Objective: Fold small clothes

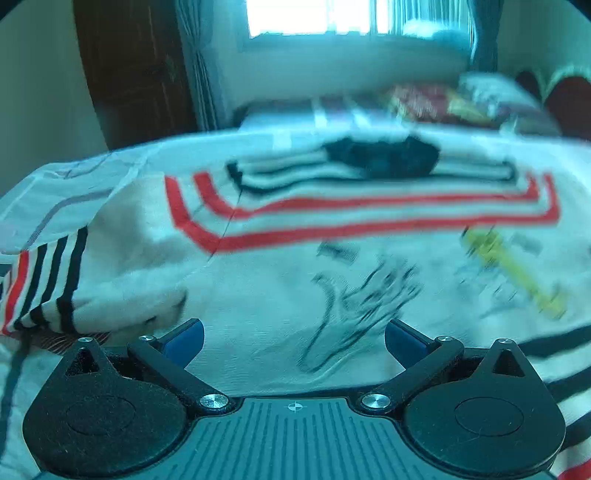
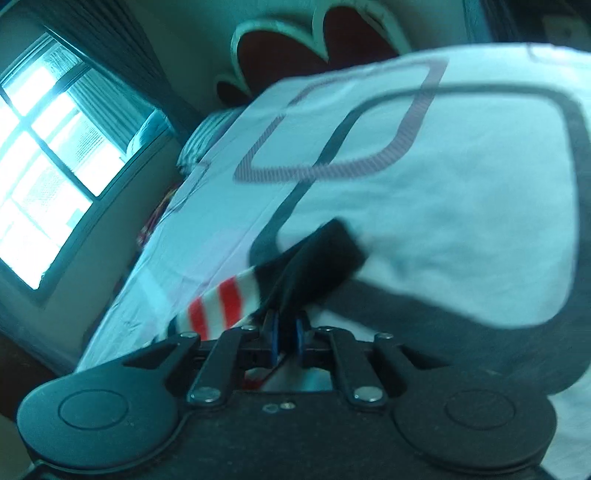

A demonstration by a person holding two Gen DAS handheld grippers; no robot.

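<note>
Left wrist: left gripper (image 1: 294,338) wide, angled down over shirt (image 1: 332,229) | right gripper (image 2: 287,332) pinching striped cuff (image 2: 221,306)

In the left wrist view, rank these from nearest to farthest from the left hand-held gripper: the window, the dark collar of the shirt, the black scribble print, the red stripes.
From the left hand-held gripper:
1. Black scribble print, just ahead, slightly right.
2. Red stripes, across the shirt's middle.
3. Dark collar, at the shirt's far edge.
4. Window, on the back wall.
</note>
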